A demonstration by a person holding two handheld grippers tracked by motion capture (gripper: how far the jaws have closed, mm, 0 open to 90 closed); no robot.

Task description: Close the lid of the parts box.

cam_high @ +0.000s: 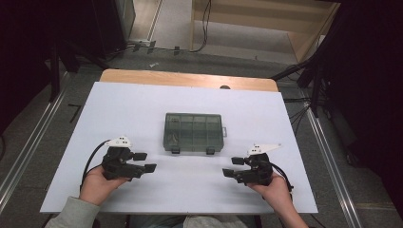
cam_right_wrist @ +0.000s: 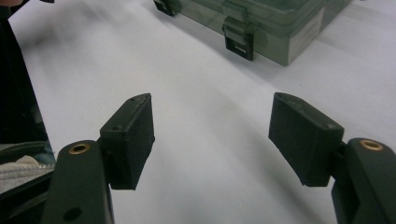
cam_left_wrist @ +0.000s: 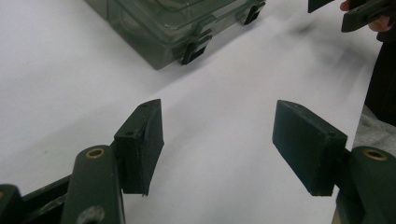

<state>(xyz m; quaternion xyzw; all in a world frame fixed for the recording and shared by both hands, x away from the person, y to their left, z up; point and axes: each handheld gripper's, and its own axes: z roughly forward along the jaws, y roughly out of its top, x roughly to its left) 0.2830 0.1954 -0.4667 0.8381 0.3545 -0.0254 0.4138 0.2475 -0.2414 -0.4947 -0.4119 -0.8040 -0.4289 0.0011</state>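
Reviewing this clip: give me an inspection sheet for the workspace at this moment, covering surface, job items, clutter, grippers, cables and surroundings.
Surface: white table top, bare wooden strip along its far edge.
Job's things: one translucent grey-green compartment box, lid closed, two dark latches on its near side; contents too unclear to name.
Clutter: nothing seen.
Grippers: left gripper open, holding nothing, near-left of the box; right gripper open, holding nothing, near-right of it. Both are apart from the box, each held in a hand.
Cables: a black cable loops from the left gripper; loose cables lie on the floor right of the table.
Surroundings: grey floor, metal floor rails either side, dark stands.
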